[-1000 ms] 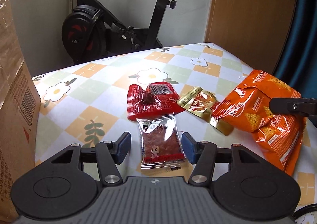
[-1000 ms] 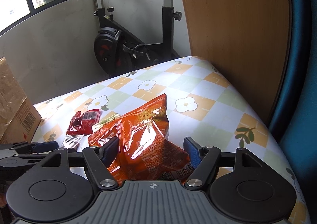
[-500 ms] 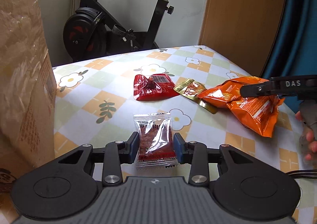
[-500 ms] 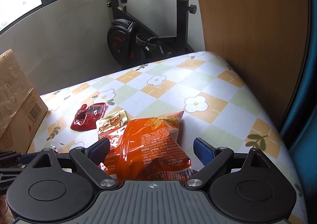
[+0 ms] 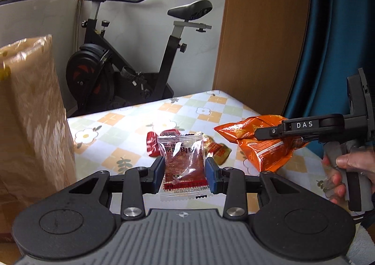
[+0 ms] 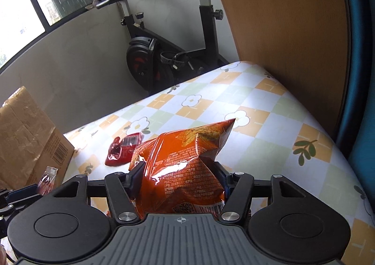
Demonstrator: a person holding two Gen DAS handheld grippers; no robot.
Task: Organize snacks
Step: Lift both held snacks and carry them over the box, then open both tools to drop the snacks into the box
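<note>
My left gripper point(image 5: 184, 171) is shut on a clear packet of red dried meat point(image 5: 181, 155) and holds it above the floral tablecloth point(image 5: 131, 124). Beyond it lie a red packet point(image 5: 151, 145) and a gold packet point(image 5: 219, 151) on the cloth. My right gripper point(image 6: 179, 171) has its jaws closing on an orange chip bag point(image 6: 187, 148), the pads pressing its crumpled sides. The left wrist view shows that bag point(image 5: 262, 155) lifted at the right, under the right gripper point(image 5: 269, 134), with a hand point(image 5: 351, 164) on the handle.
A tall cardboard box point(image 5: 30, 112) wrapped in tape stands at the table's left edge. Past the far edge is a black exercise bike point(image 5: 105, 73). A wooden panel point(image 5: 262, 31) and a blue curtain point(image 5: 339, 31) close off the right side.
The left gripper closed on the clear packet and lifted it off the cloth. The right gripper opened wide around the orange bag, then closed on it and raised it.
</note>
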